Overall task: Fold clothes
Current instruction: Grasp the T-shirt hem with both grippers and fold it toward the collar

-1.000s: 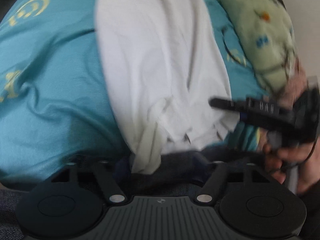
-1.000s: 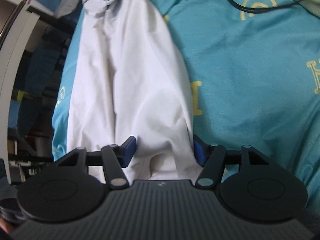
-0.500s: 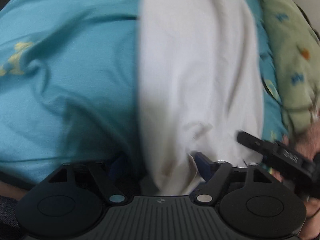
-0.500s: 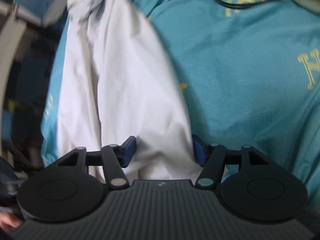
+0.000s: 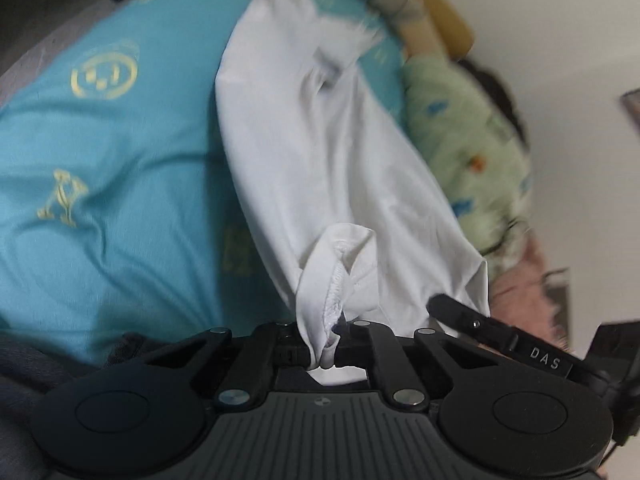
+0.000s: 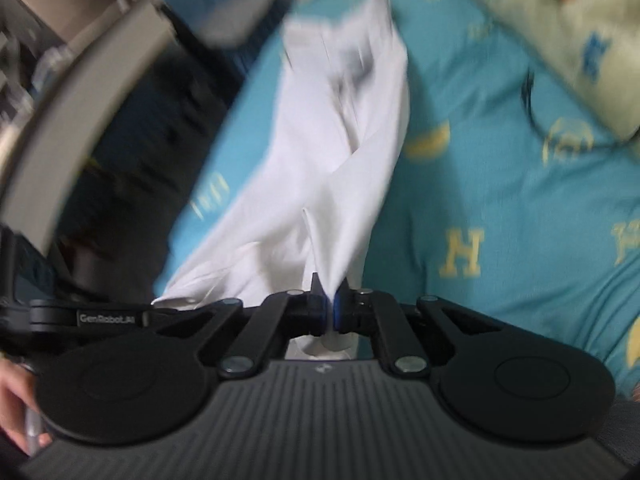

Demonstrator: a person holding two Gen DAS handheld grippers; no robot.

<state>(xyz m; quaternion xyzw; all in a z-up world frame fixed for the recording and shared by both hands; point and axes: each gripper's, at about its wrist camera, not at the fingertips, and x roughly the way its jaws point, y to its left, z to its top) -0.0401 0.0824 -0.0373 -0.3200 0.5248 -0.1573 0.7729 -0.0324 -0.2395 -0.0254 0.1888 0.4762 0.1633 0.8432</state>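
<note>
I had both tongs clenched on the near end of the white garment (image 5: 328, 168): my left gripper (image 5: 326, 346) on a bunched hem, my right gripper (image 6: 330, 314) beside it, so the cloth hung stretched toward the far teal bedsheet (image 5: 100, 184) for folding.

far end of the white garment (image 6: 344, 52) was smeared with motion blur | shelving (image 6: 72, 92) at left too blurry to make out | garment's pinched edge hid the left gripper's fingers (image 5: 346, 336) | green quilt (image 5: 472, 148) was fuzzy too
</note>
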